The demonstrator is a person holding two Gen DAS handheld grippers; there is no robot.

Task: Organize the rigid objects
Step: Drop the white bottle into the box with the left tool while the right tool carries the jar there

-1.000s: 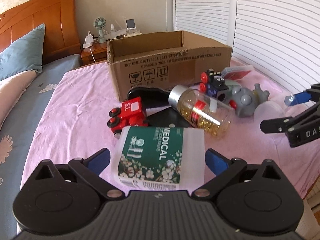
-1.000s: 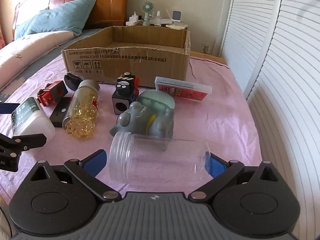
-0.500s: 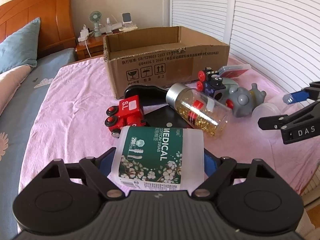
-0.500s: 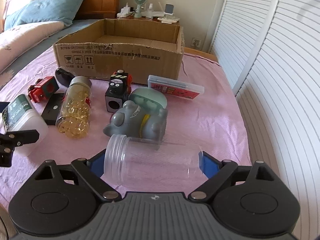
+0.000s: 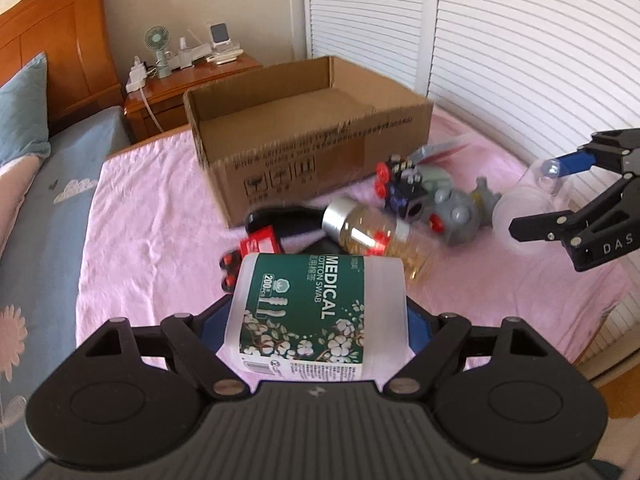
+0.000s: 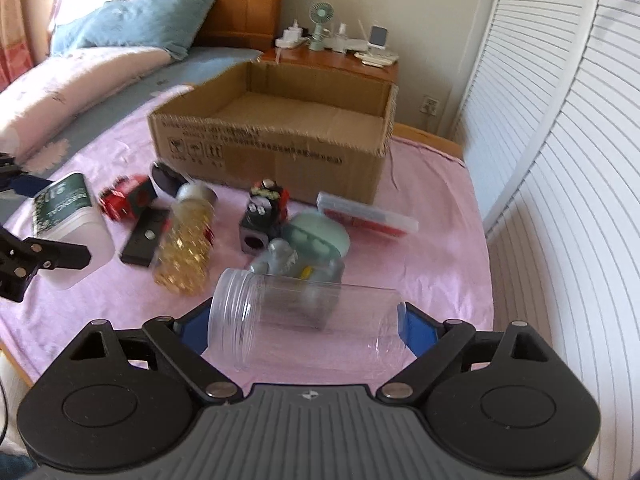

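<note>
Pink bedspread (image 6: 432,264) fills both wrist views, scattered with small goods in front of an open cardboard box (image 6: 280,152) that sits at upper centre of each frame. Your left gripper (image 5: 316,312) has its jaws clamped on the two ends of a cotton swab tub (image 5: 316,312) with a green label, low at centre of the left view. Your right gripper (image 6: 304,324) has its jaws pressed wide against both ends of a clear plastic jar (image 6: 304,324), empty and lying crosswise, its threaded mouth toward the left of the frame. Both appear lifted clear of the bedspread, judging by the view beneath them.

Left on the bed: a capsule bottle (image 6: 186,248) on its side, a red toy car (image 6: 126,200), a black toy block (image 6: 262,216), a grey toy figure (image 6: 296,260), a flat black case (image 6: 146,236) and a red card box (image 6: 366,218) near the carton's right corner.

The step in hand looks like a two-handed carry to the box. Raise each load above the near wall before crossing it, since the rim stands higher than the clutter. Keep the clear jar level; its smooth ends could slip. Set the tub toward the left half and the jar toward the right so the grippers stay apart, and release only once each rests on the floor of the box.
</note>
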